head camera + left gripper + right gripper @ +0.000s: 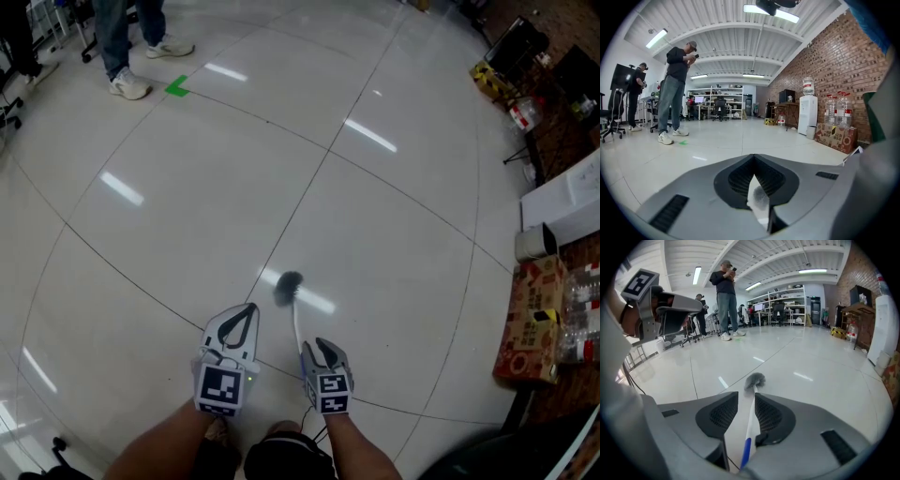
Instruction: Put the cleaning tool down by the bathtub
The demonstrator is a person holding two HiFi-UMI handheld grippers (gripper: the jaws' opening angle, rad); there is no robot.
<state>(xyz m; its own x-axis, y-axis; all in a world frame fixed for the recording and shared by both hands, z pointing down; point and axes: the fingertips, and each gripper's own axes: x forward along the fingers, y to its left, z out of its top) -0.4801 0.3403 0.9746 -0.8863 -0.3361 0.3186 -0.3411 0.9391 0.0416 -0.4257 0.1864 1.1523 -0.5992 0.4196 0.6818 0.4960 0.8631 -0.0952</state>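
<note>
The right gripper is seen with its jaws standing wide. The cleaning tool, a brush with a white handle and a blue end, is not clamped. Its handle runs forward between the jaws, close against the right-hand pad, with a clear gap to the left-hand one. The grey brush head is seen just ahead of the jaw tips, apparently resting on the floor. The left gripper, held just to the left, is closed at its tips with nothing in it.

With no grip on the handle, it could be dragged by the right-hand pad as the gripper is drawn back. It could also drop and roll aside across the smooth tiles. No bathtub is shown in any view, so the tool may be left in the wrong spot.
</note>
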